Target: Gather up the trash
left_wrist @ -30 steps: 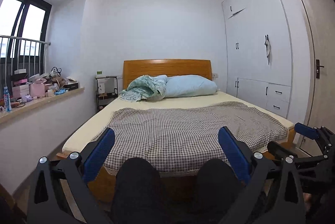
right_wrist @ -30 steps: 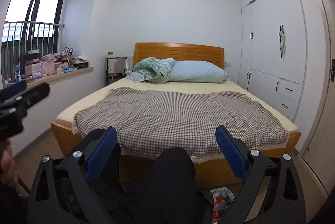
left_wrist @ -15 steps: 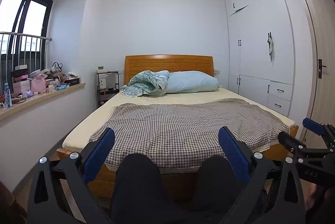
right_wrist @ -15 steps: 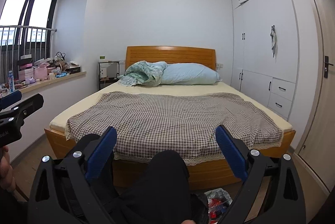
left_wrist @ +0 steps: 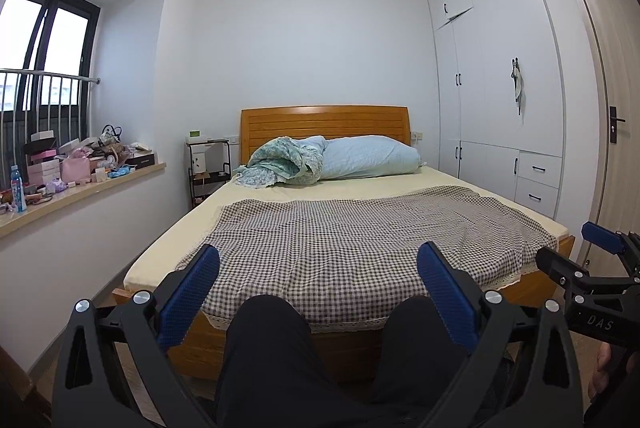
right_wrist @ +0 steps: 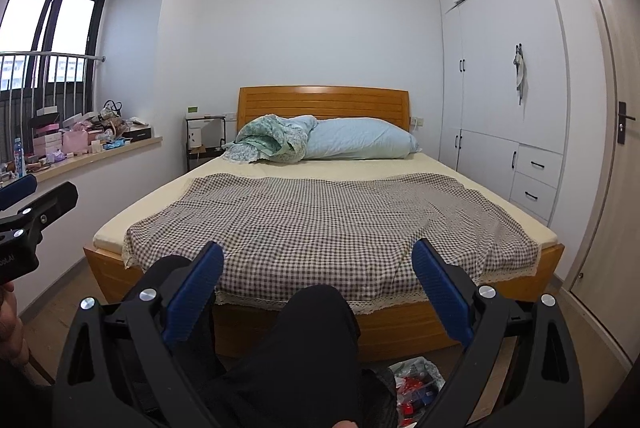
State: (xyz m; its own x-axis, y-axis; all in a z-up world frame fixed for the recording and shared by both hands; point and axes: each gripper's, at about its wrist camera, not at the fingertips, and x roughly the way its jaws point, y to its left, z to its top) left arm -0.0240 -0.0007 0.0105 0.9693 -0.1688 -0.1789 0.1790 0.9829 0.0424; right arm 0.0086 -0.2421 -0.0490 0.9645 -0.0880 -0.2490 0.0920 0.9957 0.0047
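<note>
Both claws are hanging wide open with nothing in them: the left gripper [left_wrist: 318, 268] and right gripper [right_wrist: 318, 266] are pointing at the bed [right_wrist: 320, 212] over the person's black-trousered knees [right_wrist: 304, 340]. The trash [right_wrist: 416, 384], a clear bag of red and blue bits, is sitting on the floor below the right gripper, near the bed's foot.

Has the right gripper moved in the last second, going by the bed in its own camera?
Yes. The right gripper has tilted upward: in its view the headboard sits lower and more ceiling shows. Its jaws are open and empty.
</note>
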